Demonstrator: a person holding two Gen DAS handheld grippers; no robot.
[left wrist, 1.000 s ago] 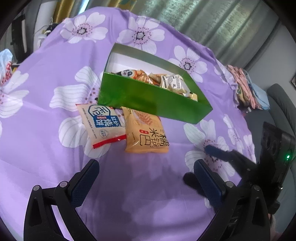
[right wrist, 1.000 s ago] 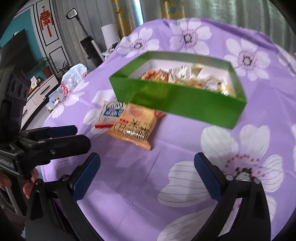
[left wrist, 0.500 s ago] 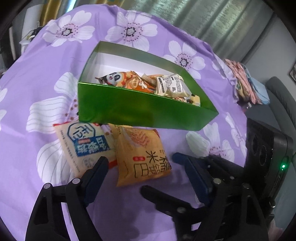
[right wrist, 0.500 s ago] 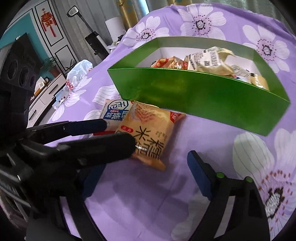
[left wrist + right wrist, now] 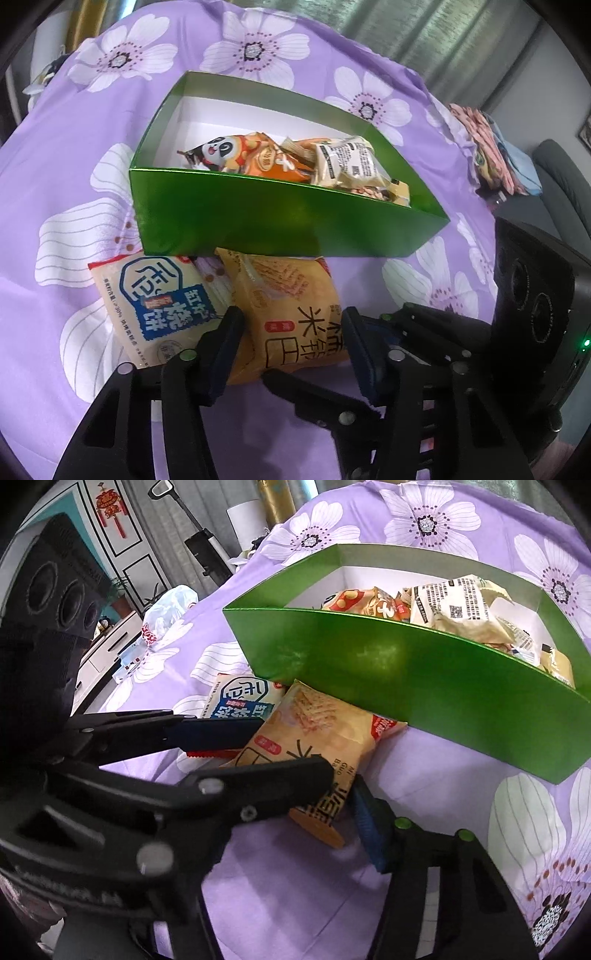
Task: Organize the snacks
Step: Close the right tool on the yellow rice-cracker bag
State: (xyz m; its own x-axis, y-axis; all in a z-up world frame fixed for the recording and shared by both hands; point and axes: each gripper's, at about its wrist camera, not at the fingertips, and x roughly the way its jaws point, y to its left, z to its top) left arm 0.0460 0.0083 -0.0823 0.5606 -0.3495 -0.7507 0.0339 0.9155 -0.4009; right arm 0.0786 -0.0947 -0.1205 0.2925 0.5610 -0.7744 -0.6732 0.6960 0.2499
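An orange snack packet [image 5: 291, 310] lies on the purple flowered cloth in front of a green box [image 5: 280, 221], next to a beige packet with a blue label [image 5: 155, 306]. My left gripper [image 5: 291, 332] is open, its two fingers on either side of the orange packet's near end. In the right wrist view the orange packet [image 5: 314, 731] and the beige packet [image 5: 240, 698] lie before the green box [image 5: 406, 675]. My right gripper [image 5: 280, 830] is open; its left finger is hidden behind the left gripper's fingers [image 5: 218, 734], its right finger is close beside the packet.
The green box holds several snack packets, among them a panda-printed one [image 5: 236, 151] and a pale wrapper [image 5: 458, 605]. A white plastic bag [image 5: 166, 613] lies at the cloth's far left edge. Folded cloths [image 5: 491, 162] lie at the far right.
Both grippers have moved forward toward the orange packet. The left gripper's fingers have narrowed and now flank its near end. The right gripper has come in close beside it.
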